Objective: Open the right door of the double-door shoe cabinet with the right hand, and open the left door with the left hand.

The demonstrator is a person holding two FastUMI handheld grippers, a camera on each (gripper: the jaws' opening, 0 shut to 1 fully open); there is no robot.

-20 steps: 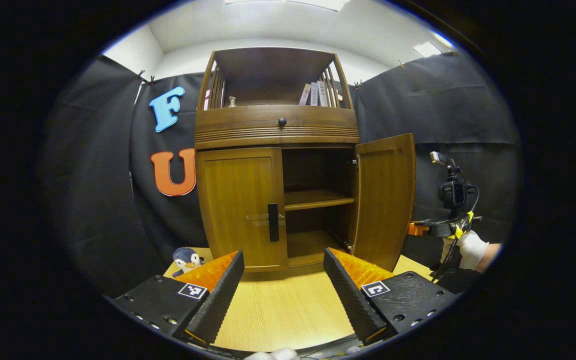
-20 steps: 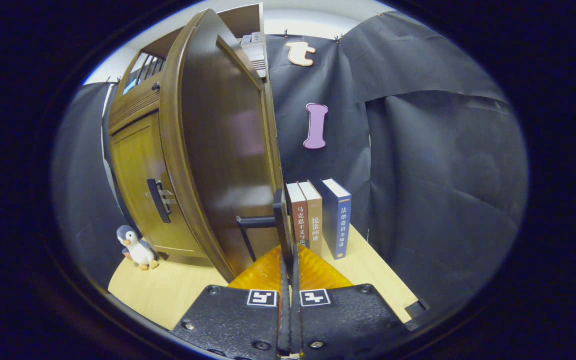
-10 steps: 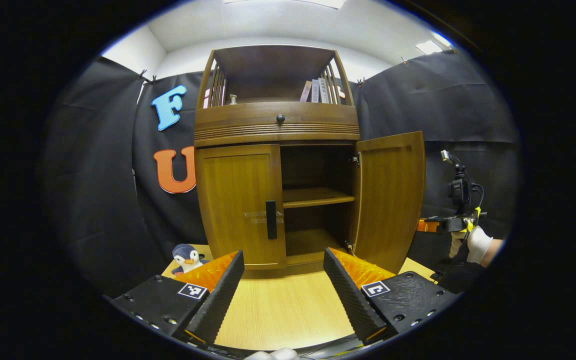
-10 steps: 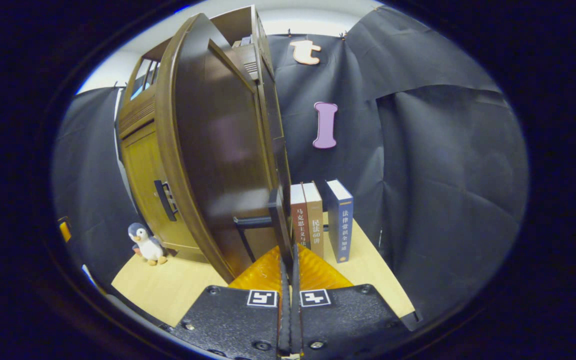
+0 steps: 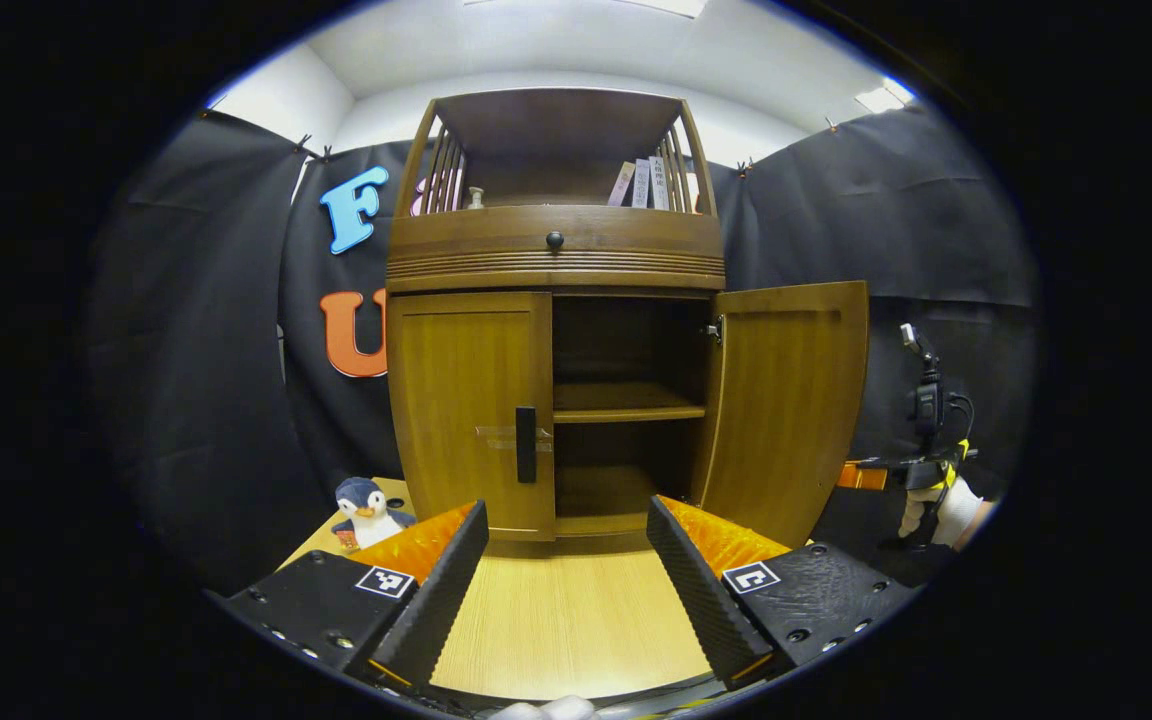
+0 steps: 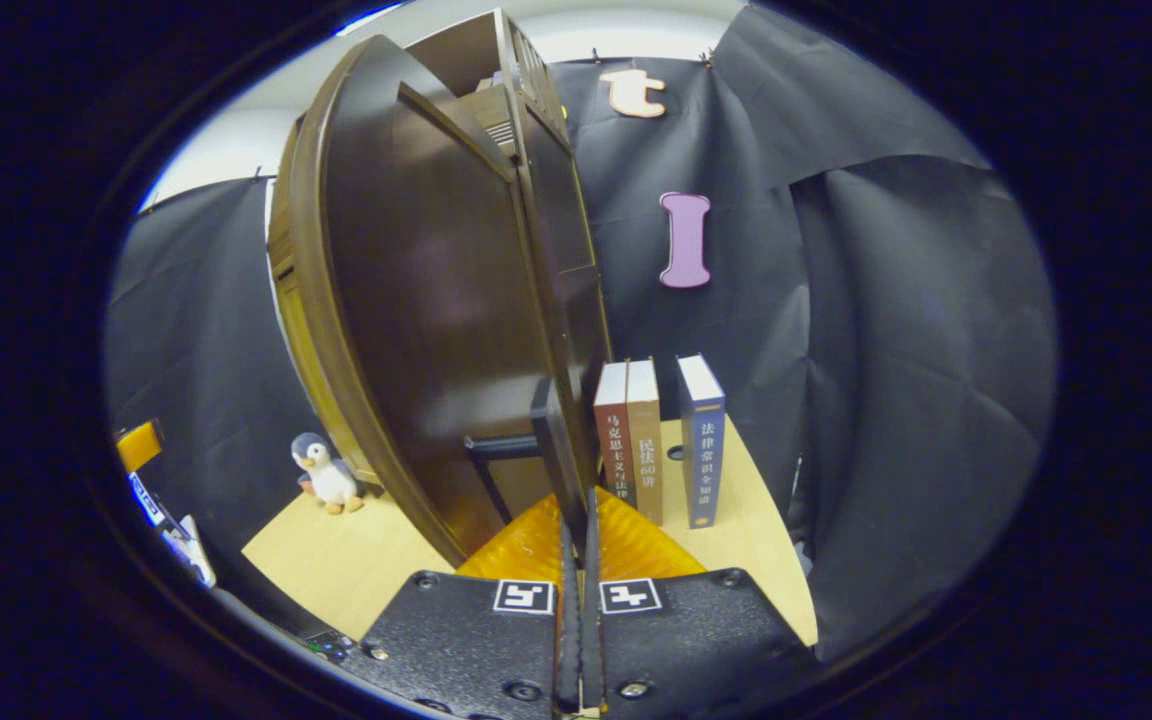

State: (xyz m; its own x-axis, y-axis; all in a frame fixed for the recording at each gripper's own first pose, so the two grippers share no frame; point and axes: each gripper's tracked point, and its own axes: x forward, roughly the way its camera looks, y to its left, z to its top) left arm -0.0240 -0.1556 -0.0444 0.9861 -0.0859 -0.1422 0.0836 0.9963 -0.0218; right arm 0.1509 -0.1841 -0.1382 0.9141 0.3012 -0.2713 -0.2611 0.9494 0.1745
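Right door (image 5: 786,405) ajar (L door (image 5: 466,410) closed)

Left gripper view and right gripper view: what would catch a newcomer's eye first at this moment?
The cabinet fills the middle of the left gripper view, its right door swung wide open and its left door shut. In the right gripper view the right gripper is clamped on the right door's handle, beside three upright books. A toy penguin sits on the table left of the cabinet.
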